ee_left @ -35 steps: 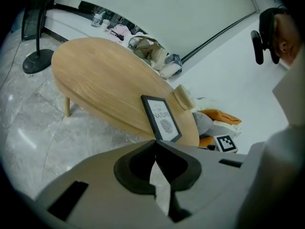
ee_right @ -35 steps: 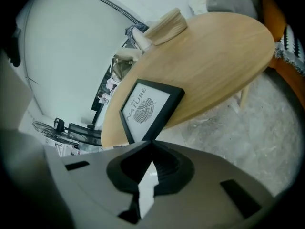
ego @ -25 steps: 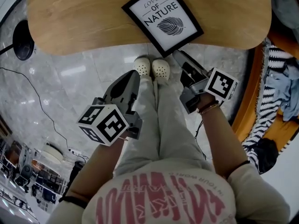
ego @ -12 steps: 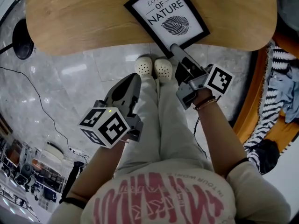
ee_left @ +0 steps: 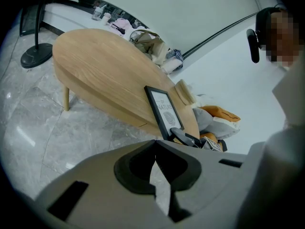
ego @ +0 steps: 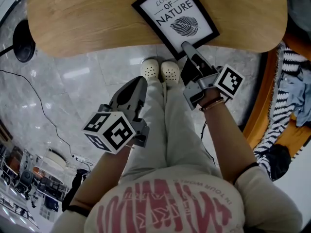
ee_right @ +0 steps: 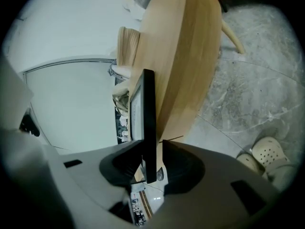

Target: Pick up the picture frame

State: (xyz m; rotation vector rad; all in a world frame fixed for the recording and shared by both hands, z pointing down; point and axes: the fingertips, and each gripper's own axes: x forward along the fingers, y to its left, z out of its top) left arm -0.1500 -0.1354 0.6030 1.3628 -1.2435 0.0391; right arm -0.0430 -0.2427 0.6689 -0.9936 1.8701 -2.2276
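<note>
The picture frame [ego: 177, 18], black-edged with a leaf print, lies flat on the oval wooden table [ego: 87, 18], its near corner jutting over the table's front edge. My right gripper [ego: 185, 46] reaches up to that corner. In the right gripper view the frame's edge [ee_right: 147, 113] stands between the jaws, which are closing; a slit still shows on one side, so the right gripper [ee_right: 151, 146] counts as open. My left gripper [ego: 138, 81] hangs over the floor, well short of the table, tips together and empty. The left gripper view shows the frame [ee_left: 164, 111] ahead of those shut tips [ee_left: 155, 144].
A black lamp base [ego: 23, 41] stands on the marble floor left of the table, with a cable trailing from it. The person's white shoes [ego: 158, 71] are just below the table edge. A sofa with striped cloth and clothes [ego: 291, 96] lies to the right.
My right gripper has moved up to the frame's near corner and taken the edge between its jaws. The frame has shifted slightly to the right. The left gripper has stayed put.
</note>
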